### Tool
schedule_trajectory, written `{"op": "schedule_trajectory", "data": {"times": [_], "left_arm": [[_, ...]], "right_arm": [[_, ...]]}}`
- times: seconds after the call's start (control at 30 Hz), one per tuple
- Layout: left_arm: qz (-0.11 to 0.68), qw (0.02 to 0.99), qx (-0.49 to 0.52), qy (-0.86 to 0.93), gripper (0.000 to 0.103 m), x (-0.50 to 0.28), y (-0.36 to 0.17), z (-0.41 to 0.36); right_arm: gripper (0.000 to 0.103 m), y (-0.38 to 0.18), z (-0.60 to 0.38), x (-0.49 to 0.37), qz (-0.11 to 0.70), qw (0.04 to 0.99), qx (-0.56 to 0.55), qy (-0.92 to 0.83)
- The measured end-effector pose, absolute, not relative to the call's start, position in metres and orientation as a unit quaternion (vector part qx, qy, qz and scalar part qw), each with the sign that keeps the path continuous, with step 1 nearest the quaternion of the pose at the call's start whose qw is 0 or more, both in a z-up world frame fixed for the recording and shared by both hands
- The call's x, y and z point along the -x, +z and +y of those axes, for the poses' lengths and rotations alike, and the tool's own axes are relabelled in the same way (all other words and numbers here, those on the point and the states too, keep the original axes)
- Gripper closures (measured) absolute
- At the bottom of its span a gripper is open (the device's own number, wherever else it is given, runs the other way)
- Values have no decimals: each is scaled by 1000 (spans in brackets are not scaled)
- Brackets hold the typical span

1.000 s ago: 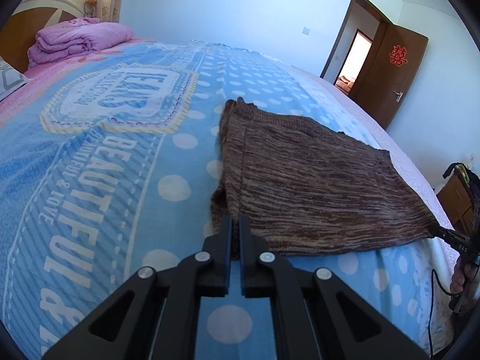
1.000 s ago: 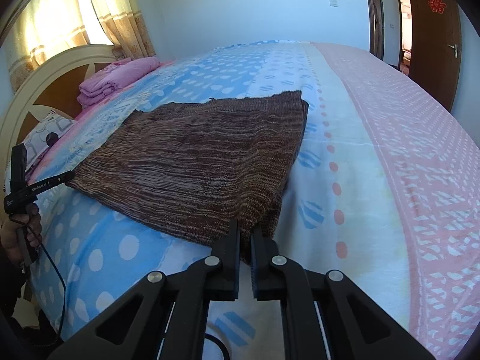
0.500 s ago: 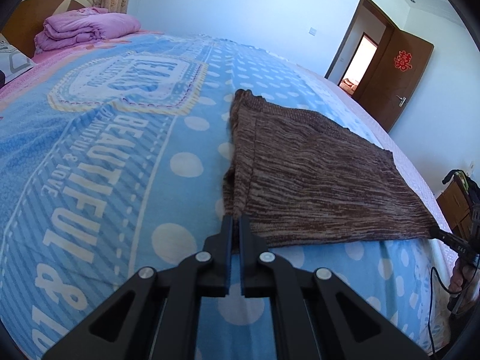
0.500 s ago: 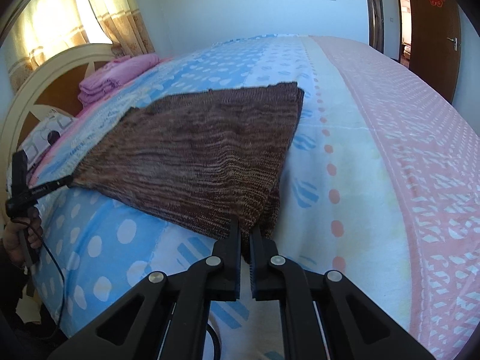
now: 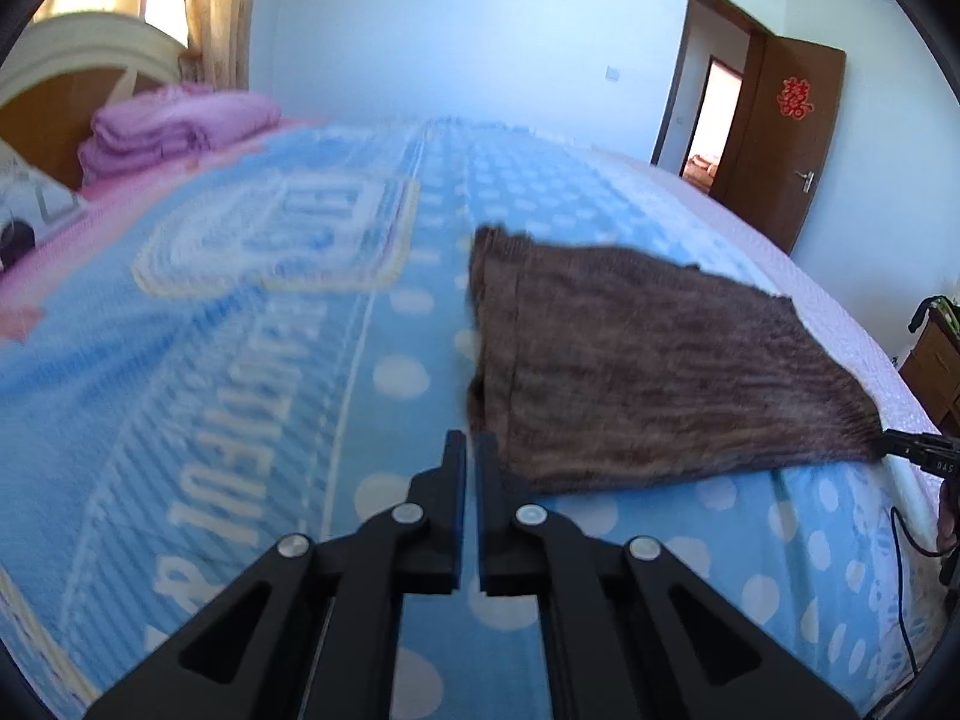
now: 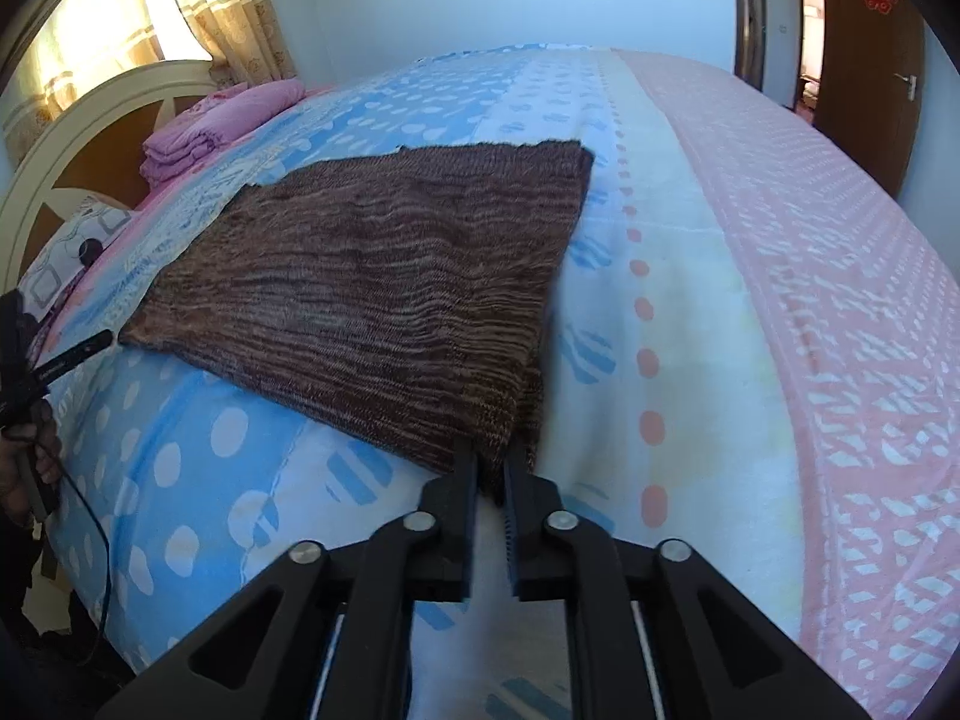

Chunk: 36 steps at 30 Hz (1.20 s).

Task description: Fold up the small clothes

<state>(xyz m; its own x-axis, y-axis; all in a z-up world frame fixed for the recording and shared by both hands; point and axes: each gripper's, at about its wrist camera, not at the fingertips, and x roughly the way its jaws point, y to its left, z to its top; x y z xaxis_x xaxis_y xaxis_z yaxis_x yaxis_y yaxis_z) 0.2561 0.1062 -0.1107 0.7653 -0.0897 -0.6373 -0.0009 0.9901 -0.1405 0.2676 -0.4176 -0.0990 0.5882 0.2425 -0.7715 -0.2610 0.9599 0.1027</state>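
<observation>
A brown knit cloth lies spread flat on the blue-and-pink bedsheet. My left gripper is shut, and the cloth's near left corner sits at its tips. The right wrist view shows that gripper at the far left, its tip meeting the same corner. My right gripper is at the near right corner. Its jaws are opening and stand slightly parted, with the cloth's corner still between them. In the left wrist view the cloth fans out from the right gripper.
A folded pink blanket and a patterned pillow lie by the wooden headboard. An open brown door is at the far right, a wooden cabinet beside the bed. A hand holds the left gripper.
The right gripper's jaws have parted a little around the cloth corner. The left gripper has lifted and shifted, and its view is blurred. The cloth stays flat.
</observation>
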Motion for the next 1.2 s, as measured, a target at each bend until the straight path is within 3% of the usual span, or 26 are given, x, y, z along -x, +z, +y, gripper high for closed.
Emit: {"op": "schedule_trajectory", "data": {"times": [0.1,0.17,0.2,0.3,0.5,0.63,0.9,1.1,1.2], "left_arm": [[318,946,55,-31,89,-262,-91,93],[328,943,43,-47,70,-276,-91,76],[332,941,32,-54,67,-284,-93,66],[356,932,6,-64,65,-308,-111,41],[431,901,-19,-55,65,-311,-147,36],[432,900,-29,-56,61,-293,-148,40],[422,905,-17,-54,59,-280,-147,41],[402,914,30,-51,39,-272,-132,58],[383,923,36,-34,23,-271,-118,77]], "right_arm": [[73,-77,-403,-265,398,909,40,113],[72,-63,-385,-269,375,919,55,109],[68,-58,-373,-273,370,919,52,124],[61,-57,-325,-292,371,909,48,185],[61,-103,-250,-327,434,868,56,234],[59,-124,-241,-300,432,864,76,246],[58,-113,-241,-283,438,855,98,261],[58,-94,-222,-292,391,871,91,281],[58,-101,-208,-300,399,867,100,281]]}}
